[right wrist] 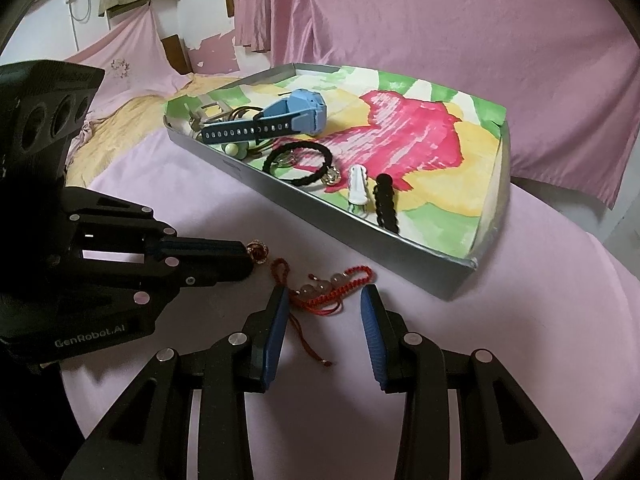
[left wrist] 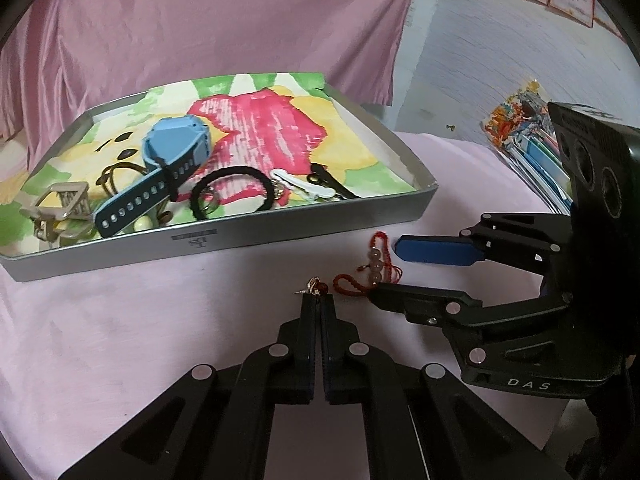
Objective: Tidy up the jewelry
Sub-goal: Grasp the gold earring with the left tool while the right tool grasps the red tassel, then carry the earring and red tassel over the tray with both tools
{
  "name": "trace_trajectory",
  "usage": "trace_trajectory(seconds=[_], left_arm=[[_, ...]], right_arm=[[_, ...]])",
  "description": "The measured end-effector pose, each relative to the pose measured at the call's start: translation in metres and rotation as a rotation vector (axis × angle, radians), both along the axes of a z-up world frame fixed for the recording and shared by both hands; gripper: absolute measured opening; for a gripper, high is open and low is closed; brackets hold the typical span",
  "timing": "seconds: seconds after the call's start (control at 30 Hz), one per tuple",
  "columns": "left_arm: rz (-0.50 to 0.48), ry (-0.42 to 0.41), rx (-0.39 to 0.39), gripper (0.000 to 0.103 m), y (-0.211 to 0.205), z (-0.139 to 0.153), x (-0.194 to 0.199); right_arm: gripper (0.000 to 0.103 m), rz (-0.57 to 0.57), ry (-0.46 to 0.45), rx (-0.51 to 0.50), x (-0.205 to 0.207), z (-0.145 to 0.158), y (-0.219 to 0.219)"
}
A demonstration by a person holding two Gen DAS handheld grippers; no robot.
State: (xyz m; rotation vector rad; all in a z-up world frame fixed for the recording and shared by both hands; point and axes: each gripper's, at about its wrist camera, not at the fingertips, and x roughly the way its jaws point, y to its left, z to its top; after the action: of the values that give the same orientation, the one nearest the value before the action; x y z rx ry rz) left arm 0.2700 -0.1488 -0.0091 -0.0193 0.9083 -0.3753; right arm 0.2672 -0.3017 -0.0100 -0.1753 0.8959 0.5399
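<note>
1. The left gripper point(left wrist: 319, 300) is seen pressed together on a small gold earring point(left wrist: 313, 285), pinched at the fingertips just above the pink cloth point(left wrist: 140, 320) that covers the desk.
2. The right gripper point(right wrist: 325, 300) is held spread, its blue pads either side of a red cord bracelet point(right wrist: 324, 286) with pale beads; whether the pads touch it cannot be told.
3. The bracelet lies on the cloth, just at 3 o'clock of the earring in the left wrist view.
4. A silver tray point(left wrist: 224, 242) stands at 11 o'clock of the left gripper, lined with a painted paper.
5. Inside the tray are noted a blue watch point(left wrist: 168, 160), a black hair tie point(left wrist: 234, 194), a white hair clip point(left wrist: 304, 188), a black clip point(right wrist: 385, 204) and a beige claw clip point(left wrist: 60, 208).
</note>
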Motion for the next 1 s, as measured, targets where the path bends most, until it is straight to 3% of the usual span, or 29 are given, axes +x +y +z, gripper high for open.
trace_trajectory(seconds=[0.23, 0.37, 0.53, 1.0], left_arm=[[0.032, 0.005, -0.008, 0.003, 0.013, 0.0, 0.001], [0.054, 0.006, -0.014, 0.003, 0.022, 0.0, 0.0], [0.067, 0.002, -0.022, 0.003, 0.03, 0.001, -0.001], [0.066, -0.034, -0.052, 0.002, 0.037, 0.006, -0.009]], right_arm=[[0.033, 0.003, 0.001, 0.007, 0.003, 0.0, 0.011], [0.021, 0.013, 0.001, 0.011, 0.003, 0.0, 0.018], [0.017, 0.017, 0.002, 0.014, 0.0, 0.001, 0.023], [0.015, -0.03, -0.016, 0.062, -0.013, 0.005, 0.021]])
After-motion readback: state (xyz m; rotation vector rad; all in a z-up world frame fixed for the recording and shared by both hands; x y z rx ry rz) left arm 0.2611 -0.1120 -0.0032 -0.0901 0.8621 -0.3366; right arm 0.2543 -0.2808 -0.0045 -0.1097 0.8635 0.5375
